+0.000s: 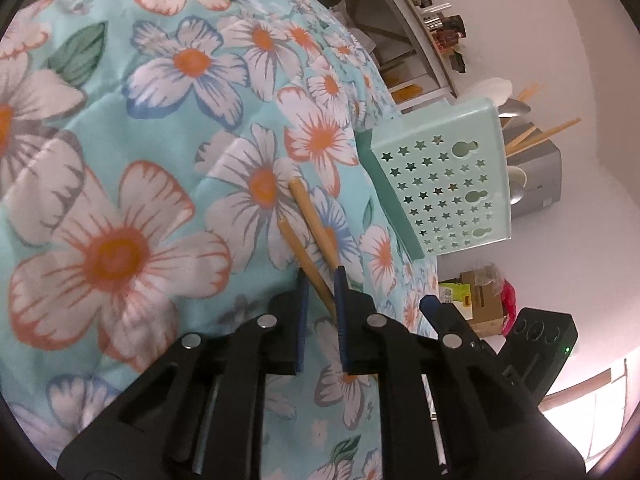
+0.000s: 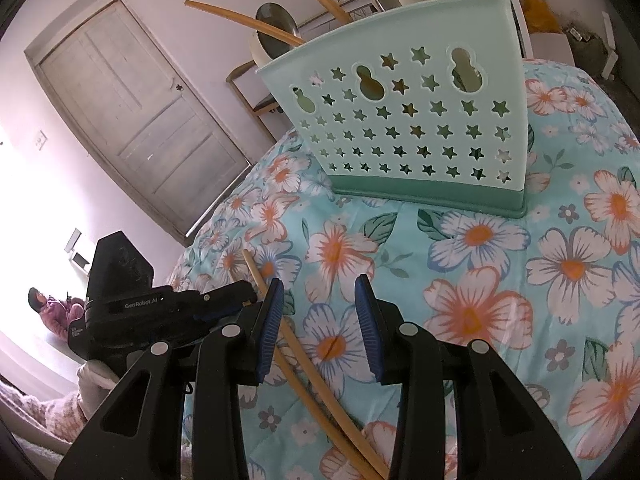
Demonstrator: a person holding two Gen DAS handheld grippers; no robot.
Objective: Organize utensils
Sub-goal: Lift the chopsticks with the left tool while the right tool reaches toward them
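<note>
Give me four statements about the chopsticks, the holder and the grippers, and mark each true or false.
1. Two chopsticks lie on the floral cloth. True.
2. The utensil holder is red. False: it is mint green with star cut-outs.
3. The right gripper holds a chopstick. False: its jaws stand apart with nothing between them.
4. The holder already has utensils standing in it. True.
</note>
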